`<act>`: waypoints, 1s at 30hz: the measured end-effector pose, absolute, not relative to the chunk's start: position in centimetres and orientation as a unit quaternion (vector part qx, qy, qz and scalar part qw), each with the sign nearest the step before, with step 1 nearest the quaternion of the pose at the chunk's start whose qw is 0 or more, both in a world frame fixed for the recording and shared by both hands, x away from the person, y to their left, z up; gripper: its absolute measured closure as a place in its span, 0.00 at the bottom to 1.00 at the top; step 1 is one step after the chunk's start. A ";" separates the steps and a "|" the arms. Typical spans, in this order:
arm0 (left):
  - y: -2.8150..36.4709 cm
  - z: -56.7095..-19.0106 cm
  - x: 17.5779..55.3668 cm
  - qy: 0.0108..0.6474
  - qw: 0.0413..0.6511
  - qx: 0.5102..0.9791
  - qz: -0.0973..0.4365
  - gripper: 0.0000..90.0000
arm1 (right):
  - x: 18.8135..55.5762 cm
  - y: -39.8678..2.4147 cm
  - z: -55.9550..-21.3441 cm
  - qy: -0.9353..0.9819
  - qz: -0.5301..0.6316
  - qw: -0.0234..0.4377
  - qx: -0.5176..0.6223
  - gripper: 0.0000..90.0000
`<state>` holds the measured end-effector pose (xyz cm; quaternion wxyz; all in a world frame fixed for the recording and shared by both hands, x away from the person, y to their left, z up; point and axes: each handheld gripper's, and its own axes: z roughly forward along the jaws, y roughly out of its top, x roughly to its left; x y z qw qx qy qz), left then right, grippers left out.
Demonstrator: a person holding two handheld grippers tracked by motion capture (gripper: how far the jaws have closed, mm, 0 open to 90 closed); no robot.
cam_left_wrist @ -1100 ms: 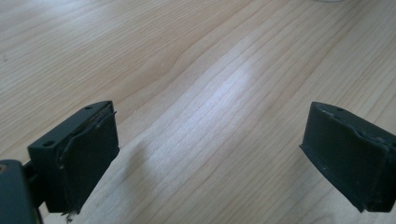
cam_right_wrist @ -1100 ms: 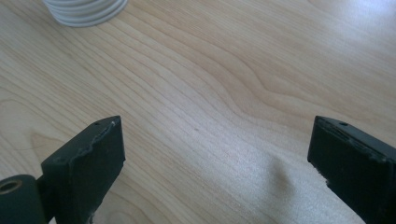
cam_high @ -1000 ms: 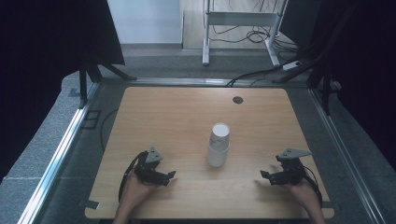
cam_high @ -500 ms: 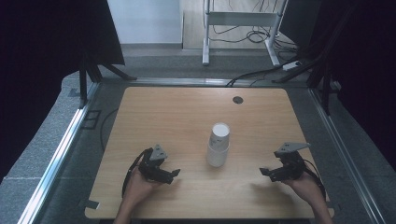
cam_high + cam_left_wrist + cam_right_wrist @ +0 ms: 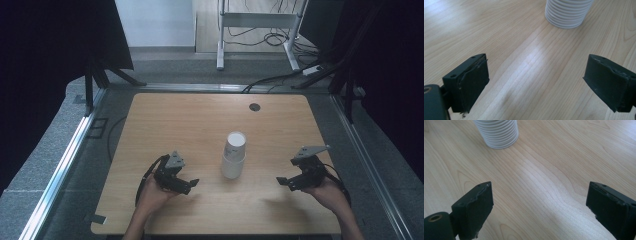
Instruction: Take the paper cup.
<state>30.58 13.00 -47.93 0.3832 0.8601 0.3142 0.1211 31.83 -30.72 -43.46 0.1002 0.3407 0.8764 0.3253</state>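
at the near edge of the table (image 5: 200, 110), the left gripper (image 5: 189, 184) and right gripper (image 5: 283, 182) sit in a person's hands, each pointing inward. both have jaws spread wide with nothing but bare wood between them; the right's jaws have just been closing a little. between the grippers and a bit farther in, apart from both, stands an upside-down stack of white cups (image 5: 234, 155), upright near the table's middle.

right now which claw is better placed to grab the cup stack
Left, narrowly. The left claw sits nearer the cup stack than the right claw; both are open, empty and aimed at it.
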 end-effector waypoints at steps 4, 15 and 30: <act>12.4 -47.6 30.9 0.304 0.384 0.864 0.118 0.06 | 32.0 -30.3 -42.8 0.883 0.320 0.097 0.330 0.08; 11.1 -47.1 31.5 0.288 0.390 0.868 0.111 0.06 | 32.4 -28.8 -41.2 0.898 0.300 0.091 0.309 0.09; 9.6 -46.9 32.2 0.272 0.393 0.872 0.103 0.06 | 33.1 -26.4 -39.0 0.913 0.284 0.083 0.280 0.10</act>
